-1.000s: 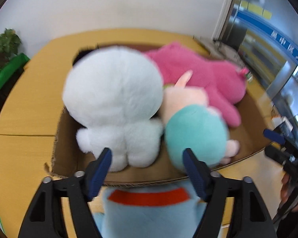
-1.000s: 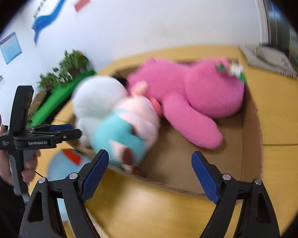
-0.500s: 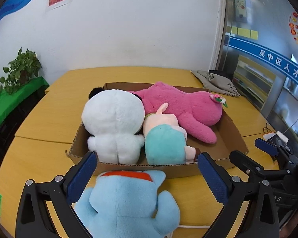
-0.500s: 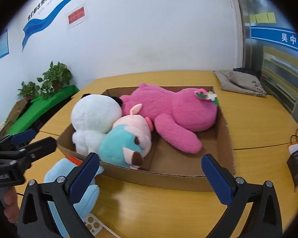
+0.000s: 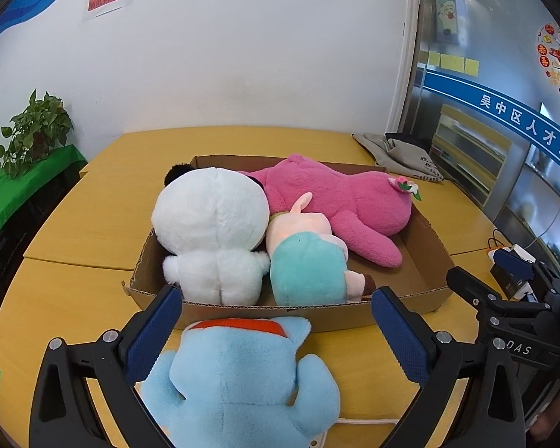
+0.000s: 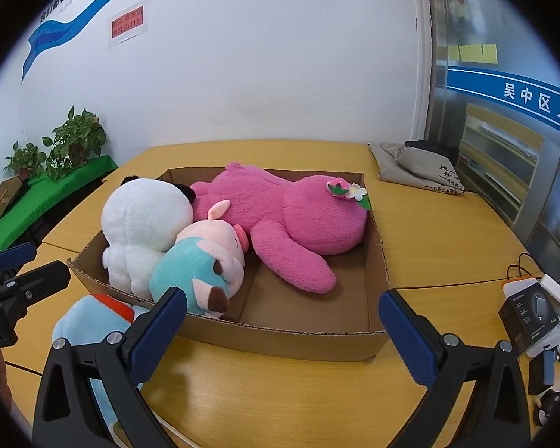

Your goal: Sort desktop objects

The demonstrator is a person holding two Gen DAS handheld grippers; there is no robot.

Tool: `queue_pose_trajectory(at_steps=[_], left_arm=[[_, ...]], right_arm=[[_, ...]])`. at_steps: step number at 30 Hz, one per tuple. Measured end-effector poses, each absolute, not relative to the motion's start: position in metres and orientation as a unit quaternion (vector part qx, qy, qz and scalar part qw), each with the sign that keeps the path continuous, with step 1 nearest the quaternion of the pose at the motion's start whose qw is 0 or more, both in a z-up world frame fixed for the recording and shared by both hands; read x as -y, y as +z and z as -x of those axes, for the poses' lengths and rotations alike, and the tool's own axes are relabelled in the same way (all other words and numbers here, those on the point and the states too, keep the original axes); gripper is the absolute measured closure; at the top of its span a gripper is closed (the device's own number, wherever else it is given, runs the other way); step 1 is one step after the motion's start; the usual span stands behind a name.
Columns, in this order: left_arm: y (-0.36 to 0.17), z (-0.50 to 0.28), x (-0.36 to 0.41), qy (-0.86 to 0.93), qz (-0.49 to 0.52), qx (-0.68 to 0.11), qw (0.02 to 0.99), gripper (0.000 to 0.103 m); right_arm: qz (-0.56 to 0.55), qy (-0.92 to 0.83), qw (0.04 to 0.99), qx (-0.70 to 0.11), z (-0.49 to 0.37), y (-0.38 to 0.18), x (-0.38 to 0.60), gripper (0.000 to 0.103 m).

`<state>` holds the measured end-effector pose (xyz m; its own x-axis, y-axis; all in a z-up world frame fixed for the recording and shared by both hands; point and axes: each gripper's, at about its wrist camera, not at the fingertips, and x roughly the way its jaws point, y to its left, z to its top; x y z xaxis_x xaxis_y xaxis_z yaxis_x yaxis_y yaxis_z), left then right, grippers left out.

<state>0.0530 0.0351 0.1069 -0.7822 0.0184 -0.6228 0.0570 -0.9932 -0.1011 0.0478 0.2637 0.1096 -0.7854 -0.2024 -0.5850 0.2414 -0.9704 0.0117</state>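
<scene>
The right hand-held gripper point(image 6: 282, 321) has just been opening and now stands spread wide, with nothing between its jaws; it hovers over the desk point(image 6: 429, 224) before the near wall of the cardboard box point(image 6: 280, 339). The left hand-held gripper point(image 5: 274, 324) is likewise spread wide, above the blue plush toy point(image 5: 239, 384) without pressing on it, as far as the view shows.

Three toys already lie in the box: a white plush toy point(image 5: 211, 220) at its left end, a pink and teal plush toy point(image 5: 308, 265) leaning against it, and a big pink plush toy point(image 5: 336, 205) along the far wall. The blue one is left, lying on the desk just outside the box's near wall, towards the desk's near edge. Sorting looks mostly done. A grey cloth bag point(image 6: 414, 166) near the far right corner and a small black box point(image 6: 530, 313) at the right edge may or may not belong to the job.
</scene>
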Motion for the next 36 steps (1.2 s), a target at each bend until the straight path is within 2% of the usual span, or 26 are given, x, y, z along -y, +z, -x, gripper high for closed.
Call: queue_pose_trajectory(at_steps=[36], left_arm=[[0.100,-0.050,-0.039,-0.935,-0.348,-0.063,-0.014,0.000]], right_arm=[[-0.326,-0.938,0.111,-0.036,-0.043,0.097,-0.265,0.000]])
